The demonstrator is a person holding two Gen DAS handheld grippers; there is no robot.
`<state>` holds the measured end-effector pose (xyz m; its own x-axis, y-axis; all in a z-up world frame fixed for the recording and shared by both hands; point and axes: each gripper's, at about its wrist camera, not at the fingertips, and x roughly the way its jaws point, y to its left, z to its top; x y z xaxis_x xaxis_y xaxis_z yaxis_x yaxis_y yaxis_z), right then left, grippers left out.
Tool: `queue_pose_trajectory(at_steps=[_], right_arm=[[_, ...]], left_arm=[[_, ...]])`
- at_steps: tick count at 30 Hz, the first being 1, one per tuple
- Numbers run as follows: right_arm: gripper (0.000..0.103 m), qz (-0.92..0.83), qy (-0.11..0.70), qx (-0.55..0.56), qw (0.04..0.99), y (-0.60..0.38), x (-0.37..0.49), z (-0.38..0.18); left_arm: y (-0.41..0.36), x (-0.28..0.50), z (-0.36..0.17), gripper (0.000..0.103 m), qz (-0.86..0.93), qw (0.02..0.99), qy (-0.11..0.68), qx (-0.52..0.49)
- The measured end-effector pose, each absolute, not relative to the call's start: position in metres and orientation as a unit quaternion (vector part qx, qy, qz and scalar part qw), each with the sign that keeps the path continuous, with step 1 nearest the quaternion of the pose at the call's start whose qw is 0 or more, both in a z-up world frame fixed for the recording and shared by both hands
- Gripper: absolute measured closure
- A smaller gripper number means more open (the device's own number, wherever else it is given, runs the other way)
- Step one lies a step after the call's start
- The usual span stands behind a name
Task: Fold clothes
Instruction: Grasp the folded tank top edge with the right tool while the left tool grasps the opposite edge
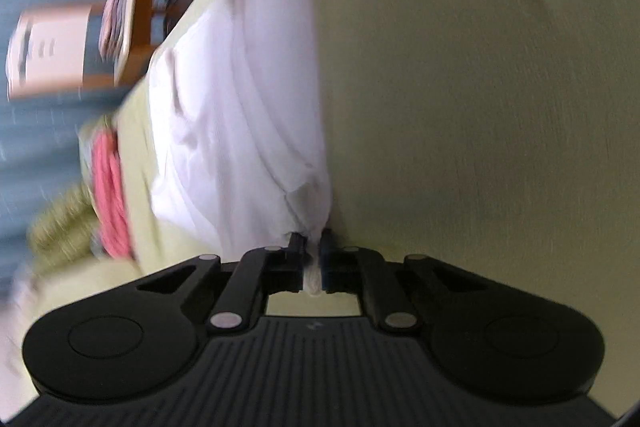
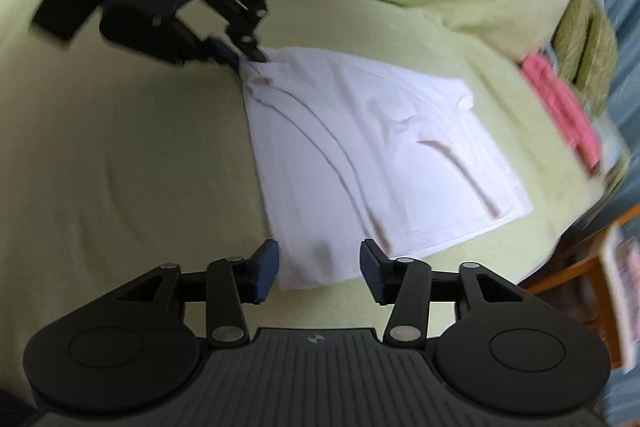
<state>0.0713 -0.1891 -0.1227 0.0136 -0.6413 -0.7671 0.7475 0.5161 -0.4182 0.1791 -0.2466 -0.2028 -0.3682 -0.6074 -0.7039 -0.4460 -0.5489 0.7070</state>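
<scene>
White cotton shirt (image 2: 372, 155), folded to a creased rectangle, lies flat on the pale green sheet (image 2: 120, 155). Left gripper (image 1: 311, 247) pinches its bunched far corner. Right gripper (image 2: 319, 265) hangs with jaws apart over the near edge, holding nothing.

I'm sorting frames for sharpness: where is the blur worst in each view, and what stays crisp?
Left wrist view: the wooden chair and pink cloth at the left edge are streaked, while the left hand-held gripper is crisp. Right wrist view: the white garment is soft, the right edge smears, and the right hand-held gripper is sharp.
</scene>
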Motion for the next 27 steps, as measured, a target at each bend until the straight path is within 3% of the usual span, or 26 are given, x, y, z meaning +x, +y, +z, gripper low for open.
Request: queue_pose_trajectory(at_steps=[2,8,12,16,21,24,25,26,27], right_arm=[[0.043,-0.490,0.514,0.008,0.704,-0.178,0.074,-0.129],[0.044,-0.478,0.557,-0.057,0.677,-0.161,0.063,-0.165],[0.042,-0.477,0.533,-0.107,0.691,-0.158,0.054,-0.175],[0.025,-0.494,0.499,-0.134,0.700,-0.172,0.040,-0.181],[0.026,-0.491,0.472,-0.164,0.714,-0.183,0.026,-0.182],[0.036,-0.467,0.470,-0.147,0.734,-0.184,0.026,-0.174],[0.045,-0.452,0.473,-0.136,0.744,-0.184,0.027,-0.171],[0.064,-0.432,0.478,-0.123,0.755,-0.184,0.027,-0.168],[0.071,-0.412,0.482,-0.109,0.765,-0.185,0.026,-0.165]], left_arm=[[-0.261,0.172,-0.187,0.098,-0.709,0.077,-0.409,0.570],[-0.285,0.162,-0.180,0.097,-0.719,0.089,-0.366,0.584],[-0.285,0.163,-0.183,0.097,-0.719,0.087,-0.360,0.588],[-0.292,0.158,-0.179,0.097,-0.730,0.100,-0.325,0.593],[-0.290,0.161,-0.174,0.097,-0.733,0.099,-0.311,0.596],[-0.286,0.165,-0.172,0.098,-0.730,0.096,-0.311,0.601],[-0.286,0.165,-0.172,0.098,-0.728,0.094,-0.313,0.603],[-0.282,0.168,-0.171,0.098,-0.726,0.091,-0.313,0.606],[-0.282,0.168,-0.169,0.098,-0.725,0.087,-0.311,0.609]])
